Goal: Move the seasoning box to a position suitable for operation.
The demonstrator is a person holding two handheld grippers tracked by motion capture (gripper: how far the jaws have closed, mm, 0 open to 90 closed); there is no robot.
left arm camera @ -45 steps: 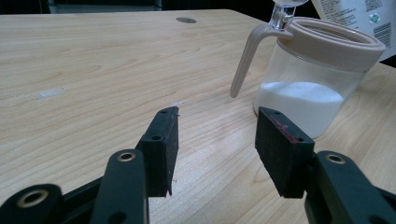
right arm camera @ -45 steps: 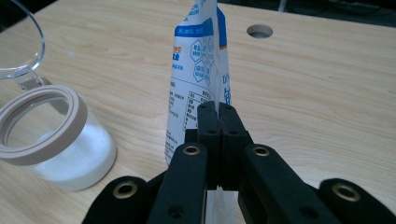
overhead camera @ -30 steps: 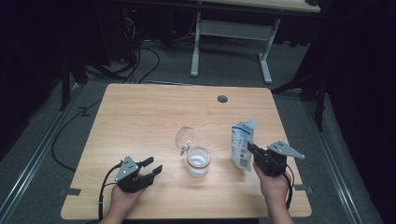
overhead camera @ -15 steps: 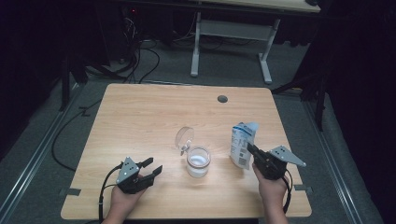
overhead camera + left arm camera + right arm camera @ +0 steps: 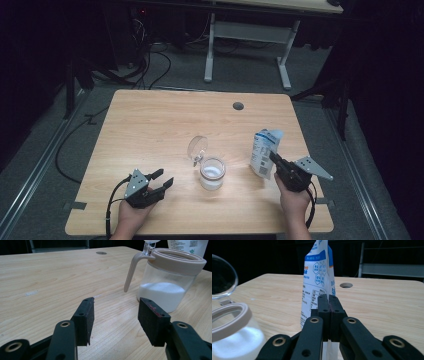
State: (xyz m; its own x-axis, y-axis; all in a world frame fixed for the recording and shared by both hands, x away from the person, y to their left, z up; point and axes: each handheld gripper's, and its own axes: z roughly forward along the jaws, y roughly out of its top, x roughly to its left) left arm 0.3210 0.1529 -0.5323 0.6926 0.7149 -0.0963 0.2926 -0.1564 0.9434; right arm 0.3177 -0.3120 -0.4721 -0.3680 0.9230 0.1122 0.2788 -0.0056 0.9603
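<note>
Right gripper (image 5: 276, 162), jaws pinched seemingly on the white-and-blue paper bag's (image 5: 263, 152) edge, barely shifted; left gripper (image 5: 161, 181) unchanged, open, empty, at 8 o'clock from the clear lidded sugar jar (image 5: 212, 173).

Pale matt wood-grain surface (image 5: 150, 125); clear glossy plastic jar (image 5: 212, 173), beige matt plastic rim; glossy white-and-blue printed pouch (image 5: 263, 151); matt black gripper pads (image 5: 85, 317).
</note>
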